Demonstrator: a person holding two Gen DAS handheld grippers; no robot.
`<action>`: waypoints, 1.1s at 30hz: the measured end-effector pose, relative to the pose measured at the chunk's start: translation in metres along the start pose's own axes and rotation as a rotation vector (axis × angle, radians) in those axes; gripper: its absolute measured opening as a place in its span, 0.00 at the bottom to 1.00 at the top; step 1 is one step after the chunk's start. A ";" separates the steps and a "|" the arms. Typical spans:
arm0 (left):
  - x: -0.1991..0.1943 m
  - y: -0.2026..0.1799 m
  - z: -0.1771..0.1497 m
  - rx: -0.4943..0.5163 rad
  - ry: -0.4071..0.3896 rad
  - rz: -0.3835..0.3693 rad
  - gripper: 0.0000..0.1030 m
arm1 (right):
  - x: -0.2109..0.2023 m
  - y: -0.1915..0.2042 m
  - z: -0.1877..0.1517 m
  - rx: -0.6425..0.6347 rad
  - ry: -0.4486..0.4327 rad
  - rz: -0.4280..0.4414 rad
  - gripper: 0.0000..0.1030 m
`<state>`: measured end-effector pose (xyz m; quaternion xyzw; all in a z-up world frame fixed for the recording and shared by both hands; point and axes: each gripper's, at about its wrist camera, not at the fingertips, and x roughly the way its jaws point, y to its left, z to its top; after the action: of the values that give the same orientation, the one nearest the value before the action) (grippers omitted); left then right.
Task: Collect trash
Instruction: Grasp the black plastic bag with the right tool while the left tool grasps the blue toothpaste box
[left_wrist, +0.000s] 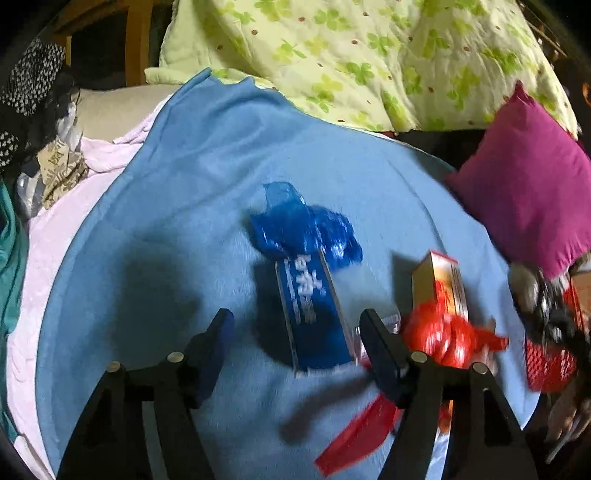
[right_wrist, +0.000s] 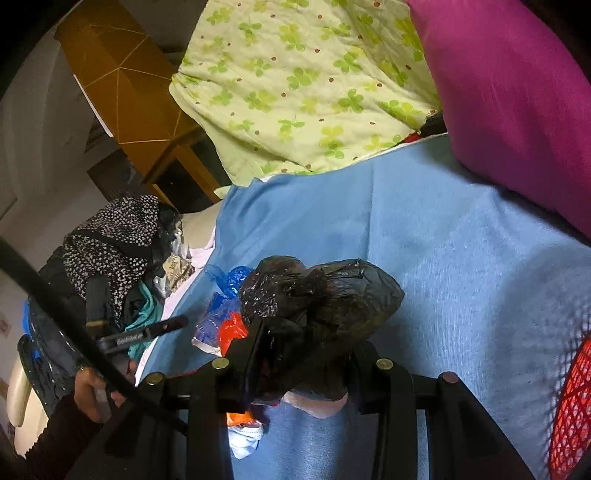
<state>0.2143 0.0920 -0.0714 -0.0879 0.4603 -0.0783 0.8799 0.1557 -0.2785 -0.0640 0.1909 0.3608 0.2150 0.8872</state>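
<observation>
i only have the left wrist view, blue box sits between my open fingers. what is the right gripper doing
Observer: The right gripper is shut on a crumpled black plastic bag.
Operator: is that bag lifted or down on the blue sheet
Observer: Cannot tell for sure; it bulges past the fingertips, with the blue sheet behind it.
Operator: anything else near it
Observer: Yes, blue and red wrappers lie just left of the bag in the right wrist view, and white scraps show below the gripper.
</observation>
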 end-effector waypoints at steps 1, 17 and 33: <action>0.004 0.001 0.003 -0.017 0.008 -0.005 0.69 | 0.000 0.001 -0.001 -0.003 -0.002 0.001 0.39; 0.054 0.000 0.026 -0.132 0.126 -0.013 0.41 | -0.002 0.004 0.000 -0.038 -0.005 -0.016 0.39; -0.107 -0.062 0.007 0.065 -0.180 0.022 0.40 | -0.077 0.021 0.000 -0.088 -0.186 0.033 0.39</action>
<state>0.1562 0.0556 0.0315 -0.0612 0.3774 -0.0755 0.9210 0.1002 -0.3013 -0.0109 0.1765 0.2640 0.2265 0.9208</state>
